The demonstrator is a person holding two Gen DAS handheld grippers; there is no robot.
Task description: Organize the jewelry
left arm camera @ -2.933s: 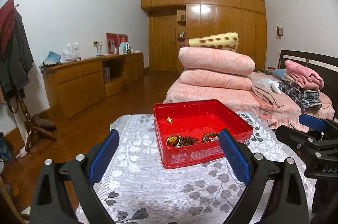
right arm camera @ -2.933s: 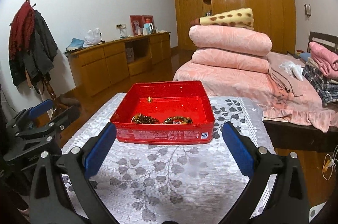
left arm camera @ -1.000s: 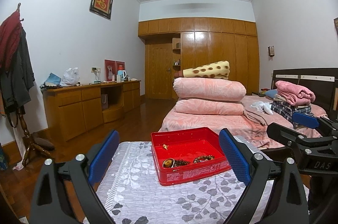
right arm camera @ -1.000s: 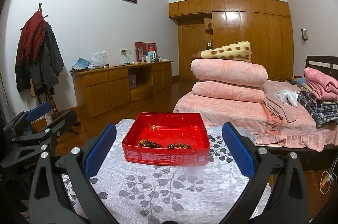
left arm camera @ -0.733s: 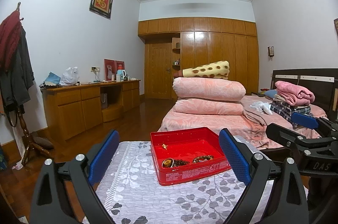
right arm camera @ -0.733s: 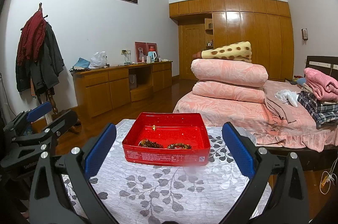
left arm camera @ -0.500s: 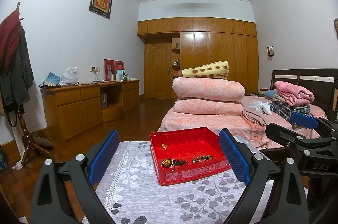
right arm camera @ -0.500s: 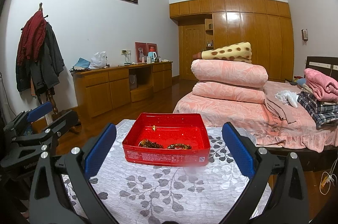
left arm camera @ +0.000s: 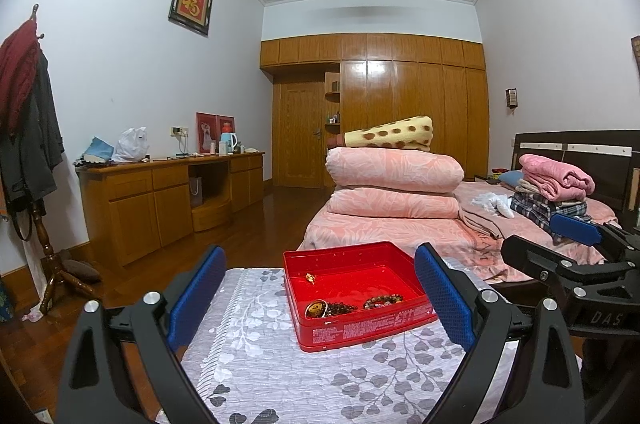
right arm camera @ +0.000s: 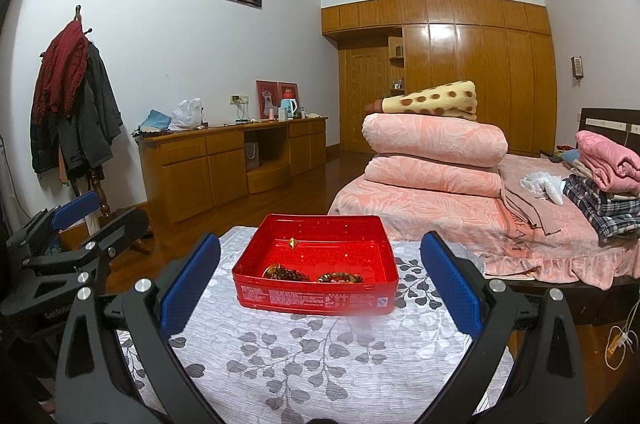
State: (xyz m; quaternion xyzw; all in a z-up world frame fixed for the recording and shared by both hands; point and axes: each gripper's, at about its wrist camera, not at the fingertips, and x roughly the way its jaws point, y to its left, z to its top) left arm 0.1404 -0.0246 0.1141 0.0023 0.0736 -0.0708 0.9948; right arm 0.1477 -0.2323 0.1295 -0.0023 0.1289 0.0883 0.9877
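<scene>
— How far along are we?

— I judge nearly finished. The table [right arm camera: 320, 364] under its leaf-print cloth is bare except for the red tin [right arm camera: 316, 298] at its middle. Inside lie two bead bracelets [right arm camera: 340, 278] against the near wall and a small gold piece [right arm camera: 293, 243] at the far wall. Sorting them may remain.

— And your tools?

— I hold the left gripper [left arm camera: 320, 298] and the right gripper [right arm camera: 319, 284] spread wide, empty, back from the tin.

— Room to move?

— Plenty of cloth on the near side. The table's right edge drops towards the bed [right arm camera: 460, 212]; its left edge falls to the floor.
</scene>
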